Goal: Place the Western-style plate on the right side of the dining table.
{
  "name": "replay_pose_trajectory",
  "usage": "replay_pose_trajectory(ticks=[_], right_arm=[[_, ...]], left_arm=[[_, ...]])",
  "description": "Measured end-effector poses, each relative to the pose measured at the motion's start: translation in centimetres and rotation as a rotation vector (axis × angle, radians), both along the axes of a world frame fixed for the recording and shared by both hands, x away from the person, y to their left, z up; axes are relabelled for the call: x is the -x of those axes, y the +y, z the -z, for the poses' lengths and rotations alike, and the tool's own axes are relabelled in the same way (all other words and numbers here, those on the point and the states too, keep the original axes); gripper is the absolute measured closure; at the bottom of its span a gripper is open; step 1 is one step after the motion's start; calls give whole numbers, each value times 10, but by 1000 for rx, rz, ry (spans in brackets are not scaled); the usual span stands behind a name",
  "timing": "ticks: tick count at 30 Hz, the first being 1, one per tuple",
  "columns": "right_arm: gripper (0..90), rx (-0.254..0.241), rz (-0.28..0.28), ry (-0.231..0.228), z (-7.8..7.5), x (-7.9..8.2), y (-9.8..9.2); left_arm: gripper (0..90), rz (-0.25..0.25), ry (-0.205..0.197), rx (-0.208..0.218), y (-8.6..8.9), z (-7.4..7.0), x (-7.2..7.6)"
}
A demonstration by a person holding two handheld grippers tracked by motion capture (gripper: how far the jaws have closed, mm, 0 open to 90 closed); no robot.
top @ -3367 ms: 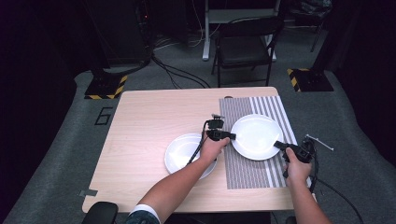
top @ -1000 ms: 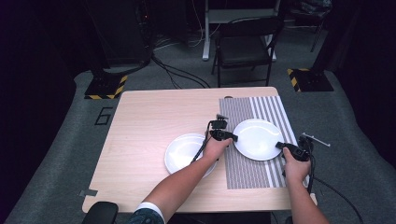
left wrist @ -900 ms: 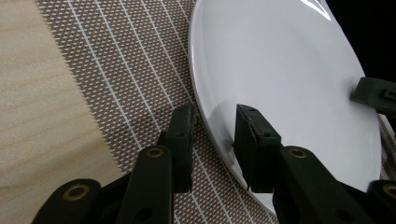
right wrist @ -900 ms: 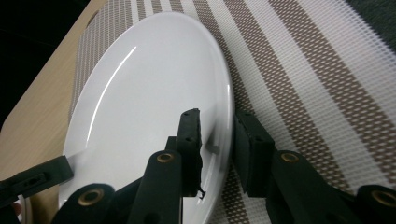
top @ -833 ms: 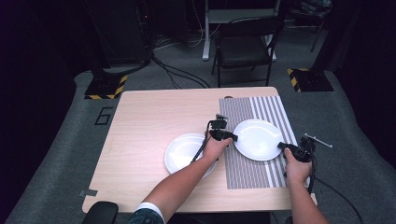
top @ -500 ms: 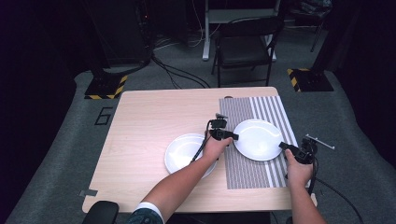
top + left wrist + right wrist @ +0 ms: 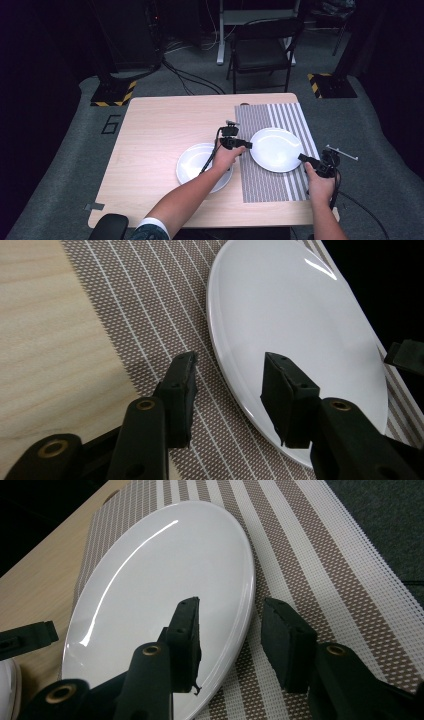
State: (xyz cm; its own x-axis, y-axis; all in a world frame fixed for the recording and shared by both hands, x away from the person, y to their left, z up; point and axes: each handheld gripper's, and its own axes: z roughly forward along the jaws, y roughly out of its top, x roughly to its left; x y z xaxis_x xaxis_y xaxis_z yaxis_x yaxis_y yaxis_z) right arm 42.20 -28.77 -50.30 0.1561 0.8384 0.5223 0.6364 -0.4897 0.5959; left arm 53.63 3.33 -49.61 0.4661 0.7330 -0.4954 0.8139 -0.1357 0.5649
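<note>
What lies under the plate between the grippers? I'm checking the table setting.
The plate lies on the striped placemat, which lies on the wooden table. The mat beneath the plate is covered.

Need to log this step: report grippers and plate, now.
Left gripper and right gripper open, jaws just opening, each straddling a rim. Plate flat on striped mat. Second plate beside it; nothing blocking.

A second round white plate (image 7: 202,165) is set on the light wooden table (image 7: 160,130), near its front edge, just left of the brown-and-white striped woven placemat (image 7: 260,185) that is laid along the right edge. A black folding chair (image 7: 262,52) is placed beyond the far edge, and black-and-yellow striped stand bases (image 7: 112,92) are seen on the grey carpet (image 7: 60,165)
</note>
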Motion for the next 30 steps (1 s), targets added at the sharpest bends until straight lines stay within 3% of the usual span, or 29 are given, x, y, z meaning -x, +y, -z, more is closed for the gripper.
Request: replay_pose_trajectory(ticks=[9, 11, 26, 30], right_arm=[[555, -17, -4, -13, -6, 3, 4], [552, 6, -10, -23, -9, 4, 5], [565, 122, -144, -35, -31, 8, 38], [547, 113, -184, -43, -34, 8, 47]], left_arm=[[507, -5, -47, -6, 14, -10, 1], [507, -13, -49, -4, 16, -11, 1], [513, -21, -90, 5, 40, -28, 3], [498, -26, -114, 6, 49, -33, 5]])
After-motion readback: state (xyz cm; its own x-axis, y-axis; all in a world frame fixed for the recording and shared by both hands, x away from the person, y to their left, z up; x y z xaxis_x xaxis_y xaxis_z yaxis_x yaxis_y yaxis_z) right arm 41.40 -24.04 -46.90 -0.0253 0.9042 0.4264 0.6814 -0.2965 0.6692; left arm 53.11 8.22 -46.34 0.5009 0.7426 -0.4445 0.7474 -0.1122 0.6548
